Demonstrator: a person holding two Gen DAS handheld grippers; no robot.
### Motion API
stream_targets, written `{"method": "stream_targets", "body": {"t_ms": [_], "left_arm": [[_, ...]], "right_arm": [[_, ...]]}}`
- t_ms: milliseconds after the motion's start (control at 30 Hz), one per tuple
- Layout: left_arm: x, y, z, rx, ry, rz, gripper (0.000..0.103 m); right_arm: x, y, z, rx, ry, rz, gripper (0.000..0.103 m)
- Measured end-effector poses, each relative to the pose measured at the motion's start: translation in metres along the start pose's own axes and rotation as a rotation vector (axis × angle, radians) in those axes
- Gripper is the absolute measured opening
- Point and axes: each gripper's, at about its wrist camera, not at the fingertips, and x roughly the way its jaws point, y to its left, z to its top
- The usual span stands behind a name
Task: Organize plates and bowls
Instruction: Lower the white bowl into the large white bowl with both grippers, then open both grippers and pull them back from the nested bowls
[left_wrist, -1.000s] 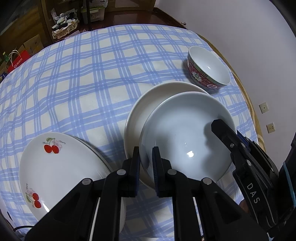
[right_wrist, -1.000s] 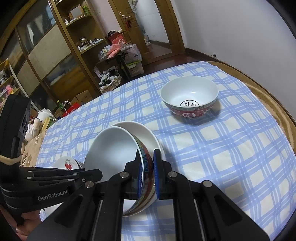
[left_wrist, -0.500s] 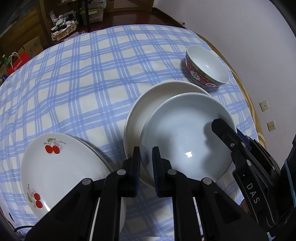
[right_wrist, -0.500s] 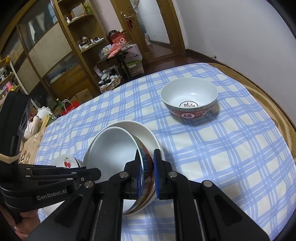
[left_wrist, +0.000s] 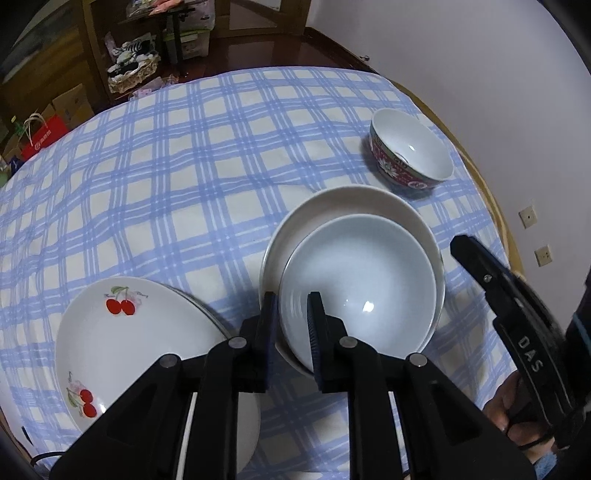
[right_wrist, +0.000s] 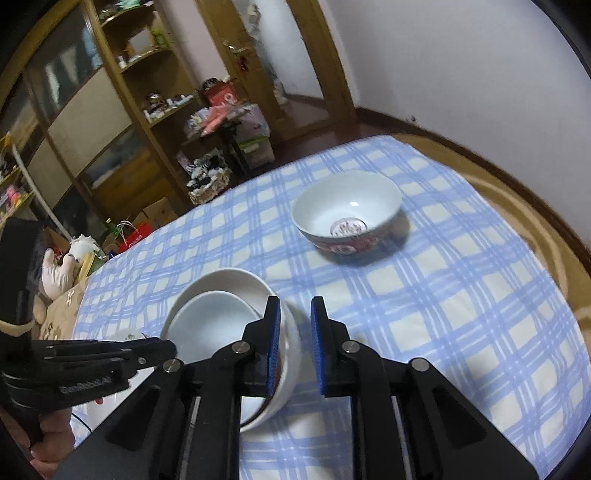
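Observation:
A pale blue-white bowl (left_wrist: 360, 284) sits nested inside a larger white bowl (left_wrist: 332, 206) on the checked tablecloth; both show in the right wrist view (right_wrist: 214, 317). My left gripper (left_wrist: 291, 325) is open with its jaws astride the near rim of the nested bowls. My right gripper (right_wrist: 295, 343) is open and empty, just right of the bowls' rim (right_wrist: 291, 332). A red-patterned bowl (left_wrist: 410, 151) stands alone farther back, also in the right wrist view (right_wrist: 347, 218). A cherry-print plate (left_wrist: 140, 354) lies at the left.
The round table's wooden edge (right_wrist: 517, 195) curves along the right, near a wall. A shelf unit (right_wrist: 92, 122), boxes and bags stand beyond the table's far side. The right gripper's body (left_wrist: 517, 332) shows in the left wrist view.
Both grippers have opened and let go of the pale bowl's rim. The bowl has dropped from its tilt and now sits nested level in the larger white bowl. The right gripper has shifted right.

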Motion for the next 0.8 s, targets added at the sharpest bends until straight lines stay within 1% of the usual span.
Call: {"method": "stream_targets", "body": {"t_ms": [67,100,133,167,200,233,300,333,367,400,433,467,500,667,800], "left_arm": [[-0.002,0.0,0.001,0.003,-0.008,-0.002,0.018],[-0.003,-0.002,0.001,0.007,-0.011,0.004,0.019],[-0.005,-0.003,0.003,0.01,-0.014,0.011,0.023],[-0.007,-0.003,0.004,0.01,-0.016,0.015,0.026],[-0.008,-0.004,0.007,0.008,-0.019,0.013,0.035],[-0.01,-0.005,0.01,0.009,-0.02,0.008,0.049],[-0.013,-0.008,0.016,0.015,-0.027,0.009,0.06],[-0.015,-0.01,0.019,0.02,-0.029,0.015,0.062],[-0.017,-0.013,0.022,0.03,-0.03,0.017,0.064],[-0.019,-0.015,0.025,0.042,-0.031,0.013,0.069],[-0.02,-0.016,0.027,0.049,-0.032,0.009,0.077],[-0.022,-0.018,0.029,0.052,-0.038,0.007,0.079],[-0.025,-0.019,0.032,0.053,-0.051,0.006,0.081],[-0.029,-0.023,0.05,0.071,-0.075,0.021,0.083],[-0.027,-0.028,0.066,0.096,-0.079,0.041,0.083]], "right_arm": [[0.001,-0.004,0.001,0.014,0.009,-0.007,0.019],[0.001,-0.006,0.003,0.014,0.012,-0.019,0.025],[0.0,-0.007,0.004,0.012,0.013,-0.032,0.03],[-0.001,-0.007,0.005,0.007,0.014,-0.039,0.044],[-0.003,-0.007,0.007,0.003,0.011,-0.048,0.057],[-0.005,-0.008,0.01,0.0,0.006,-0.058,0.062],[-0.01,-0.009,0.016,-0.006,-0.006,-0.078,0.069],[-0.012,-0.012,0.019,-0.002,-0.01,-0.091,0.072],[-0.014,-0.014,0.022,0.008,-0.017,-0.099,0.078],[-0.018,-0.016,0.023,0.02,-0.032,-0.104,0.086],[-0.022,-0.019,0.026,0.029,-0.051,-0.103,0.091],[-0.024,-0.02,0.028,0.029,-0.059,-0.105,0.096],[-0.025,-0.02,0.032,0.021,-0.063,-0.11,0.098],[-0.026,-0.018,0.05,-0.034,-0.063,-0.161,0.099],[-0.027,-0.024,0.068,-0.008,-0.061,-0.165,0.099]]}}
